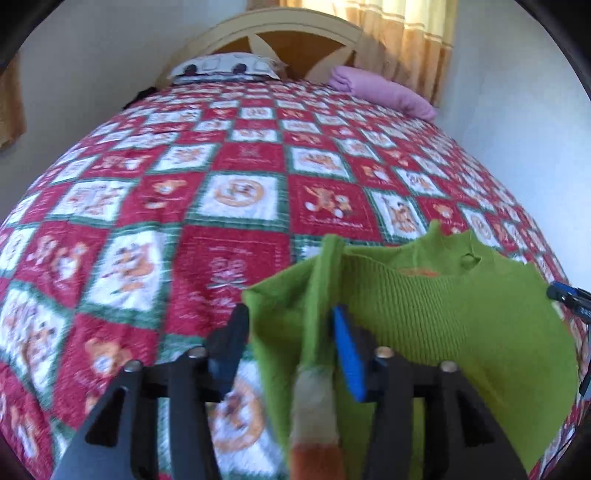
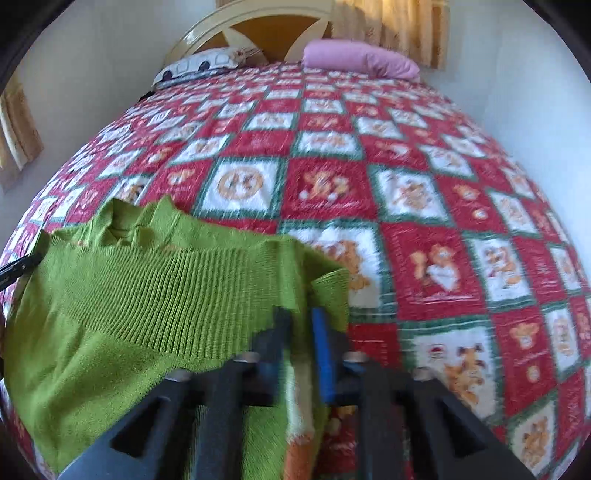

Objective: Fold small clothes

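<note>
A green knit sweater (image 1: pixel 443 314) (image 2: pixel 129 295) lies spread between my two grippers, its neckline toward the far side. Its ribbed band runs across the middle. My left gripper (image 1: pixel 291 332) stands with its jaws well apart. A loose fold of the sweater and a sleeve with a white and orange cuff (image 1: pixel 314 406) hang in the gap. My right gripper (image 2: pixel 301 328) has its jaws close together, with bunched green knit and the other cuff (image 2: pixel 299 406) pinched between them. Each gripper shows at the edge of the other view, the right (image 1: pixel 569 295) and the left (image 2: pixel 18 267).
The sweater rests on a bed covered by a red, white and green teddy-bear quilt (image 1: pixel 240 192). A pink pillow (image 1: pixel 384 92) and a white patterned pillow (image 1: pixel 225 66) lie against the headboard (image 1: pixel 280 29). Walls flank both sides, and curtains (image 1: pixel 417 44) hang behind.
</note>
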